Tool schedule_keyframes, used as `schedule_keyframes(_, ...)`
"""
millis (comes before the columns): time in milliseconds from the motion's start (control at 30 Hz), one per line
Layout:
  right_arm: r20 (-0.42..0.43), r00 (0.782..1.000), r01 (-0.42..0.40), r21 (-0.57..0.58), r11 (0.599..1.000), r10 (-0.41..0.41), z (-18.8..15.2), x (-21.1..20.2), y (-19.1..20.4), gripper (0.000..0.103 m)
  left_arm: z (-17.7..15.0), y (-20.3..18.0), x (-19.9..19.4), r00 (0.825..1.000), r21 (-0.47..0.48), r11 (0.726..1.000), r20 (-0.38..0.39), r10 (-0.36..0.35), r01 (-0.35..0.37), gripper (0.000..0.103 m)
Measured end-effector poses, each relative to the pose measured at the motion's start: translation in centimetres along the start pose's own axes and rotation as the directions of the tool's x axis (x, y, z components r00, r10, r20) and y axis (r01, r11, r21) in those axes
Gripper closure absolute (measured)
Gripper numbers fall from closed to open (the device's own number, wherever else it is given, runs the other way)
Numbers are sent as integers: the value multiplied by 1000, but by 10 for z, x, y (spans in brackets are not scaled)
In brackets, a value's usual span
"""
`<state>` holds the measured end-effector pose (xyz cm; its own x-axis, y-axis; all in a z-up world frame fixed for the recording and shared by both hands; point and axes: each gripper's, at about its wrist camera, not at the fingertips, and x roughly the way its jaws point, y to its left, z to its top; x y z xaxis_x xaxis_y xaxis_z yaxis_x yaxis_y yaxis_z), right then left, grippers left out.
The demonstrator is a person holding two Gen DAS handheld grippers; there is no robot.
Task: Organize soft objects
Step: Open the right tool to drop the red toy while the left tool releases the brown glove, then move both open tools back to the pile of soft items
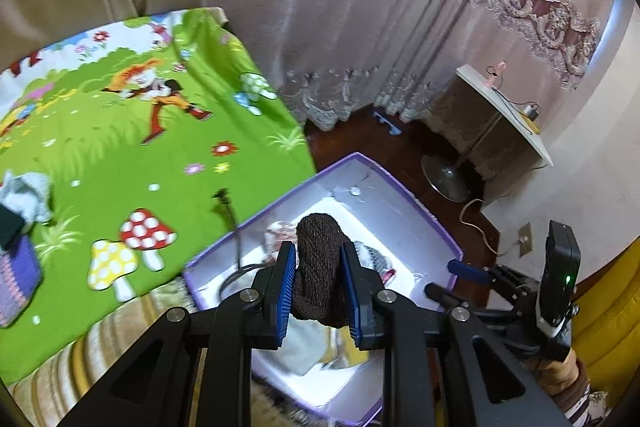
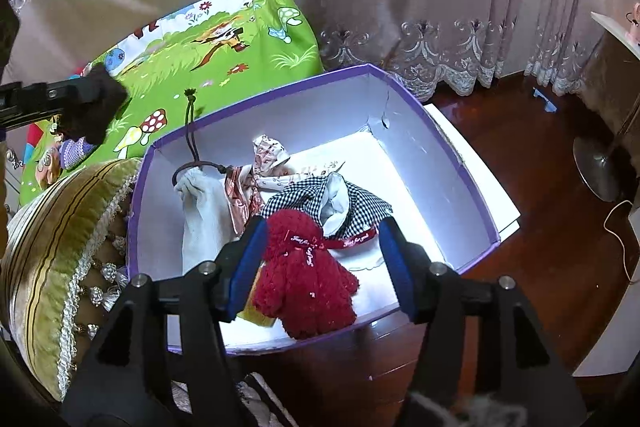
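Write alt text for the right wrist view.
The open right gripper hovers over a purple-rimmed box holding a red fuzzy toy, checked cloth and a white pouch. At left, the left gripper holds a dark knit item.

The right gripper [image 2: 320,263], its blue-padded fingers spread, hangs above a red fuzzy plush toy with a ribbon [image 2: 308,279] lying in a purple-rimmed white cardboard box [image 2: 460,163] on the wooden floor [image 2: 540,267]. Beside the toy lies a black-and-white checked cloth [image 2: 360,203].

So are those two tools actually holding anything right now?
The left tool pinches a dark brown knitted piece around its middle. The right tool is open, holding nothing.
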<state>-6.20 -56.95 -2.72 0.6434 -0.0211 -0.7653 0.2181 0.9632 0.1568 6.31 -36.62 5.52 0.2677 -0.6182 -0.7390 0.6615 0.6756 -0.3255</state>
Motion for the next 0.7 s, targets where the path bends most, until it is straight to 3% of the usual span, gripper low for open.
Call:
schedule_keyframes(67, 1, 1000, -4, 1, 1000, 4, 1, 0, 1, 40, 5, -5, 9, 1000, 0, 1000, -5, -11, 11, 76)
schedule_keyframes(200, 1, 1000, -8, -2, 1000, 8, 2, 0, 2, 39, 15, -8, 21, 999, -14, 999, -16, -32, 32, 56)
schedule_keyframes(267, 2, 1000, -9, -3, 1000, 9, 2, -1, 3, 39, 16, -6, 20, 999, -18, 999, -5, -35, 35, 53)
schedule_keyframes(700, 20, 998, -54, -72, 996, 55, 20, -5, 45, 36, 0, 45, -14, 998, -124, 992, 54, 14, -7, 53)
